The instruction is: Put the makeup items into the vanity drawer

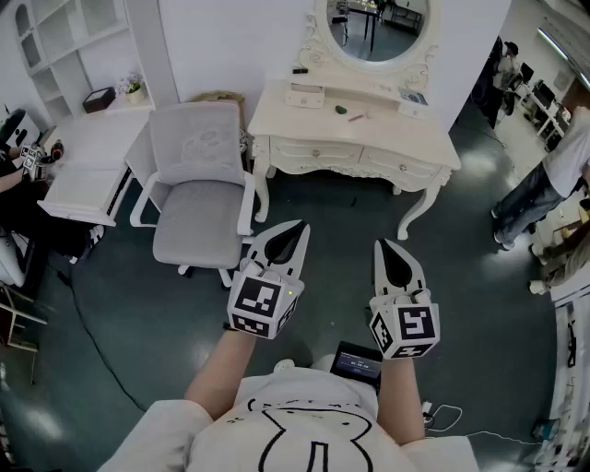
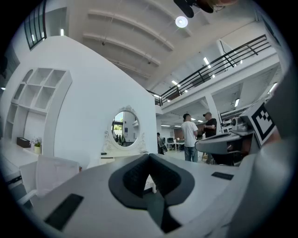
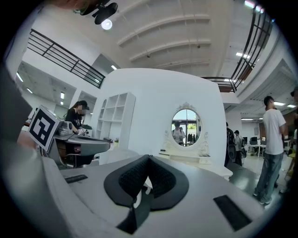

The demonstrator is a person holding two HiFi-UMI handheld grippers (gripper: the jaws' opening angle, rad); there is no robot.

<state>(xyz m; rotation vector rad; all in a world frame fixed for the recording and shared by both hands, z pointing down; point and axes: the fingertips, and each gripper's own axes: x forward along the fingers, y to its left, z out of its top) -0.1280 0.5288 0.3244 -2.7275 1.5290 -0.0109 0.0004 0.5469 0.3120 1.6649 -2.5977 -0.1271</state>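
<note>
A dark floor (image 1: 323, 217) runs up to a white vanity (image 1: 433, 138) against the far wall, with an oval mirror (image 1: 373, 28) above it. A grey chair (image 1: 198, 184) stands just left of the vanity, and white shelves (image 1: 55, 37) fill the left corner. People (image 1: 553, 180) stand well off to the right.

The makeup lies on the vanity top: a small green item (image 1: 341, 110) with a thin pink stick (image 1: 358, 117) just beside it, and a flat box (image 1: 305, 95) to their left. The drawer (image 1: 316, 152) below looks pushed in.

The 2 grippers are held level over the floor, well short of the vanity, pointing toward it. The left gripper (image 1: 293, 230) has its jaws pressed together with nothing between them (image 2: 149, 156). The right gripper (image 1: 387, 251) is likewise closed at the tips and empty (image 3: 149, 158). Both gripper views show the mirror (image 2: 125, 128) ahead past the joined tips.
</note>
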